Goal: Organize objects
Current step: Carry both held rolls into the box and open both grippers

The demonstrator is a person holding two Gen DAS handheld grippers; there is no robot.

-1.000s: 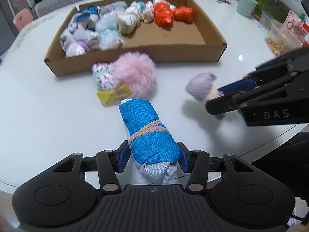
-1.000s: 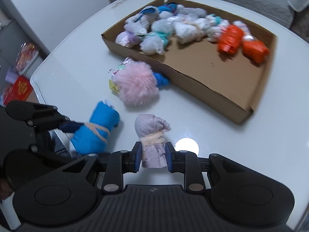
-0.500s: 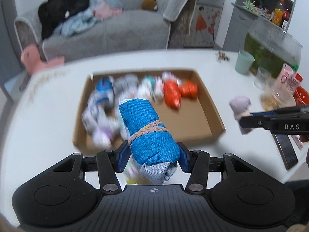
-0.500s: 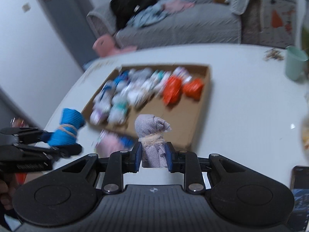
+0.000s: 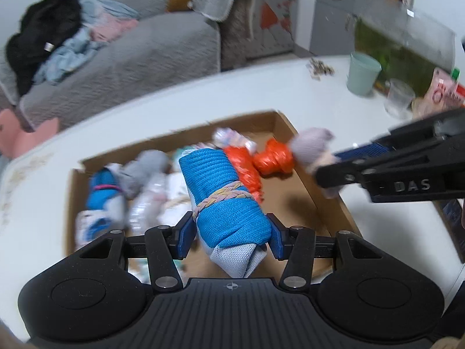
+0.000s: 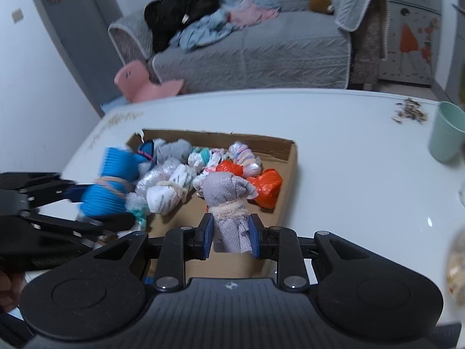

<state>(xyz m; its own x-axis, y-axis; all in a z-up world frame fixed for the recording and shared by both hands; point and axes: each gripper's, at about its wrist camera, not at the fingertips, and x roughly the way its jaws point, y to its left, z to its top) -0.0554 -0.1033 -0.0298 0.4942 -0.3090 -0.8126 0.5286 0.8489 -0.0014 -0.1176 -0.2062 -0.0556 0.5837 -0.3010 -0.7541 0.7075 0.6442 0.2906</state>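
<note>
Ahead of my jaws, rolled bundles (image 6: pixel 171 180) are crowding the cardboard box's (image 6: pixel 290 157) far left; bare floor is lying open just below, near right.

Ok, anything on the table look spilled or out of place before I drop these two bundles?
One thing: a small scatter of debris lies loose on the white table, beside the green cup, like a spill; too small to identify. The bundles in the cardboard box are jumbled but contained.
</note>
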